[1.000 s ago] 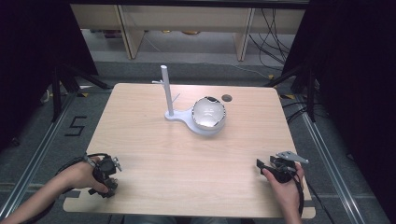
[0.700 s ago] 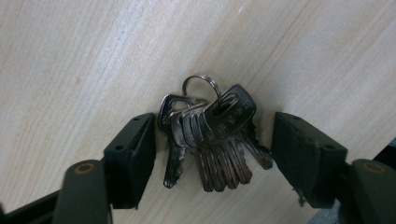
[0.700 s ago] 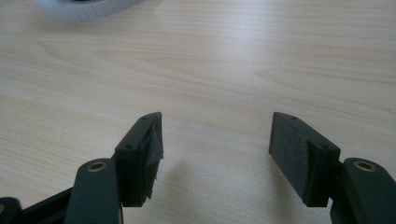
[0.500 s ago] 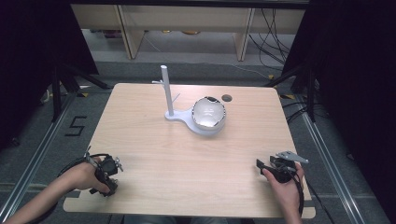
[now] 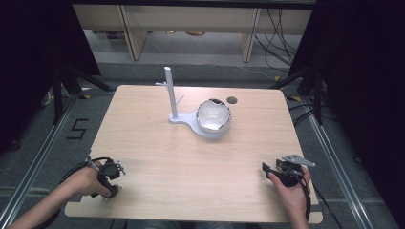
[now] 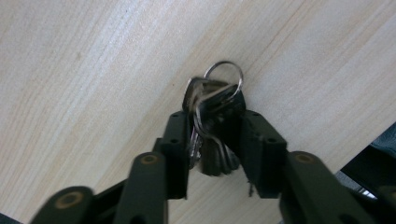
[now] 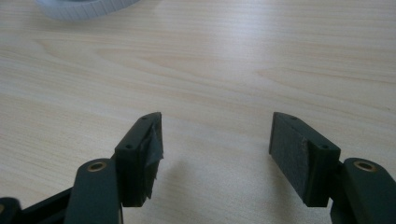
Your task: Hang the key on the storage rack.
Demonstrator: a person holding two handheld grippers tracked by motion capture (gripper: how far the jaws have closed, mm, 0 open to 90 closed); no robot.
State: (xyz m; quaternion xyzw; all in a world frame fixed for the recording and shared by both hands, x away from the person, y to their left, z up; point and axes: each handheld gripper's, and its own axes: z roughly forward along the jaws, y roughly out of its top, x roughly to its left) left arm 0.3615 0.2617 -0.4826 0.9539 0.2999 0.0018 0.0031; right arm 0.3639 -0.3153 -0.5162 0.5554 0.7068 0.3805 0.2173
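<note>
Now my left gripper (image 6: 212, 140), jaws just closing, clamps the bunch of keys (image 6: 214, 109) on the table (image 6: 93, 70); next I judge a lift toward the stand (image 5: 172, 98).

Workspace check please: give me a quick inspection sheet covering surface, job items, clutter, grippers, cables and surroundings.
Surface: light wooden table, with a round hole near its far edge.
Job's things: bunch of keys on a split ring, between the left gripper's jaws at the table's near left corner.
Clutter: white stand with an upright post, and a shiny rounded object on its base, at the far middle.
Grippers: left gripper has just been closing, pads pressed on the keys; right gripper open with nothing between its jaws, low over bare wood.
Cables: a black cable loops from the left gripper; more lie on the floor beyond the table.
Surroundings: grey floor, a "5" marked at left, shelving behind.
</note>
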